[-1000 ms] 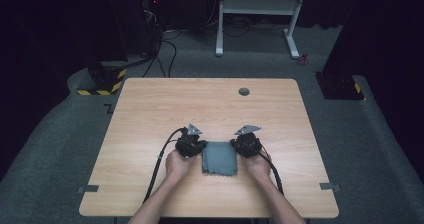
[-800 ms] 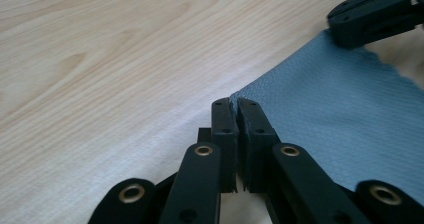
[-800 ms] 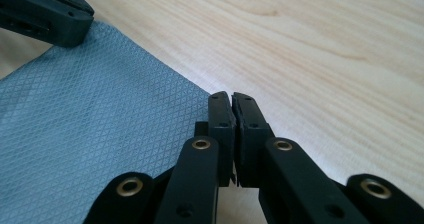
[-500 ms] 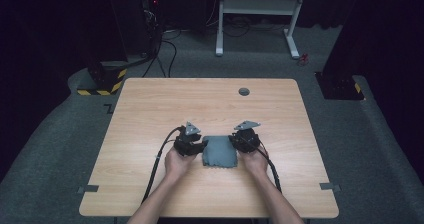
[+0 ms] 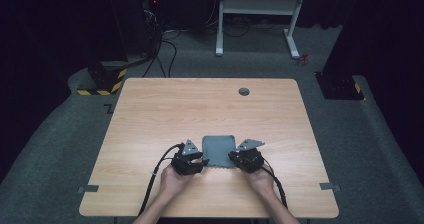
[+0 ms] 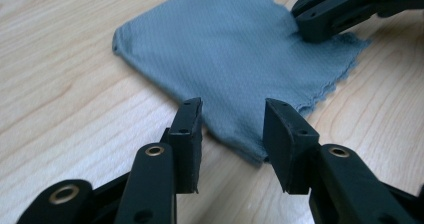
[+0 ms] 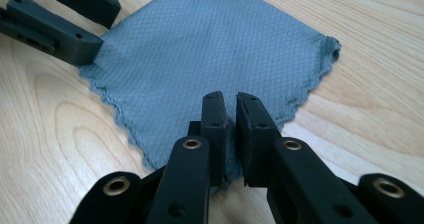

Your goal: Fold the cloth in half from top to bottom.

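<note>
While the hands cover both gripper bodies in the high view, the jaws there are too small to read, and the person is cut off at the bottom edge. A grey cloth (image 5: 218,150) lies flat on the bench (image 5: 150,114), near its front edge, between the two grippers. The left gripper (image 6: 232,121) stands released, jaws well apart, having just opened, with the cloth's near corner between the pads but not pressed. The right gripper (image 7: 231,115) has its jaws almost together after just closing further, poised over the cloth's scalloped edge; whether they pinch the fabric I cannot tell, since the tips hide it. No containers sit on the bench.
</note>
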The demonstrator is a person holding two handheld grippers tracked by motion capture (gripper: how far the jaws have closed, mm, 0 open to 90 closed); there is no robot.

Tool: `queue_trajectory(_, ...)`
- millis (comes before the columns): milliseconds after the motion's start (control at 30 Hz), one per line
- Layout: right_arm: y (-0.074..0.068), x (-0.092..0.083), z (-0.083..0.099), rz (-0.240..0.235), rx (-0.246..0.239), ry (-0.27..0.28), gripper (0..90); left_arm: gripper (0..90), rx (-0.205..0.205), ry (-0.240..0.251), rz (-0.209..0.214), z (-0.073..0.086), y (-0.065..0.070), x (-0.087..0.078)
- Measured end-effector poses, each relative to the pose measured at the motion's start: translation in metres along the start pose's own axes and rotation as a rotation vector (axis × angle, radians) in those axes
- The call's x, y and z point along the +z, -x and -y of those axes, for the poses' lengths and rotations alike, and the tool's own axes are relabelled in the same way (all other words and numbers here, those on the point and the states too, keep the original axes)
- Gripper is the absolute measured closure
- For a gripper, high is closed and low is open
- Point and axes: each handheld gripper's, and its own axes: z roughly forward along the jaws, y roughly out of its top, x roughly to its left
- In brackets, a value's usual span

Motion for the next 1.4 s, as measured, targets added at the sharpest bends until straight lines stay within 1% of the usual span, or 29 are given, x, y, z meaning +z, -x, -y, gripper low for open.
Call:
queue_trajectory(33,0.0,-0.001,0.001,0.004,-0.008,0.002,81.9,59.6,0.004,-0.008,-0.003,0.001,0.001,0.0)
queue_trajectory(100,0.0,-0.002,0.002,0.008,-0.014,-0.001,81.3,59.1,0.009,-0.007,-0.004,0.002,0.001,-0.001)
queue_trajectory(133,0.0,-0.002,0.002,0.01,-0.017,0.0,80.7,58.6,0.003,-0.007,-0.007,0.002,0.001,-0.001)
queue_trajectory(200,-0.001,-0.002,0.001,0.018,-0.02,-0.001,77.6,56.1,0.004,0.003,-0.021,0.002,0.0,-0.004)
queue_trajectory(233,-0.001,-0.003,0.001,0.022,-0.016,0.005,77.0,53.6,-0.02,0.02,-0.016,0.003,-0.001,-0.005)
queue_trajectory(300,0.001,-0.005,0.001,0.019,0.002,0.019,76.6,51.3,-0.045,0.044,-0.01,0.003,-0.004,-0.009)
queue_trajectory(400,0.005,-0.011,0.001,0.026,0.017,0.05,76.1,50.5,-0.063,0.066,-0.016,0.002,-0.007,-0.013)
queue_trajectory(467,0.007,-0.015,0.0,0.027,0.036,0.065,75.5,49.9,-0.075,0.079,-0.017,0.002,-0.009,-0.017)
queue_trajectory(533,0.008,-0.019,0.0,0.031,0.043,0.075,74.5,49.2,-0.079,0.099,-0.021,0.001,-0.01,-0.021)
queue_trajectory(633,0.011,-0.024,0.0,0.039,0.055,0.084,72.6,47.9,-0.103,0.127,-0.02,0.002,-0.012,-0.027)
queue_trajectory(667,0.012,-0.025,0.0,0.044,0.059,0.088,72.2,47.5,-0.101,0.132,-0.024,0.002,-0.013,-0.029)
queue_trajectory(733,0.014,-0.029,0.001,0.047,0.069,0.097,71.4,46.7,-0.121,0.145,-0.027,0.003,-0.015,-0.033)
queue_trajectory(800,0.016,-0.032,0.002,0.048,0.086,0.11,70.4,45.9,-0.126,0.155,-0.032,0.004,-0.018,-0.037)
queue_trajectory(833,0.017,-0.033,0.003,0.048,0.09,0.112,69.9,45.6,-0.137,0.164,-0.033,0.005,-0.018,-0.039)
queue_trajectory(900,0.018,-0.036,0.003,0.053,0.09,0.117,68.8,45.2,-0.135,0.174,-0.045,0.006,-0.02,-0.044)
queue_trajectory(967,0.019,-0.039,0.004,0.054,0.104,0.123,67.8,45.0,-0.149,0.185,-0.05,0.008,-0.022,-0.047)
queue_trajectory(1067,0.021,-0.042,0.005,0.059,0.112,0.134,66.7,44.3,-0.153,0.197,-0.059,0.01,-0.024,-0.052)
queue_trajectory(1133,0.023,-0.045,0.006,0.057,0.122,0.146,65.8,43.5,-0.164,0.208,-0.062,0.011,-0.026,-0.054)
queue_trajectory(1167,0.023,-0.046,0.006,0.057,0.122,0.148,65.3,43.4,-0.16,0.21,-0.066,0.011,-0.027,-0.056)
queue_trajectory(1200,0.024,-0.047,0.007,0.057,0.124,0.148,64.8,43.1,-0.166,0.216,-0.064,0.011,-0.027,-0.057)
queue_trajectory(1333,0.025,-0.051,0.008,0.058,0.135,0.155,62.2,42.2,-0.175,0.222,-0.066,0.012,-0.028,-0.061)
queue_trajectory(1400,0.027,-0.052,0.008,0.061,0.137,0.158,61.0,41.9,-0.169,0.221,-0.071,0.013,-0.029,-0.062)
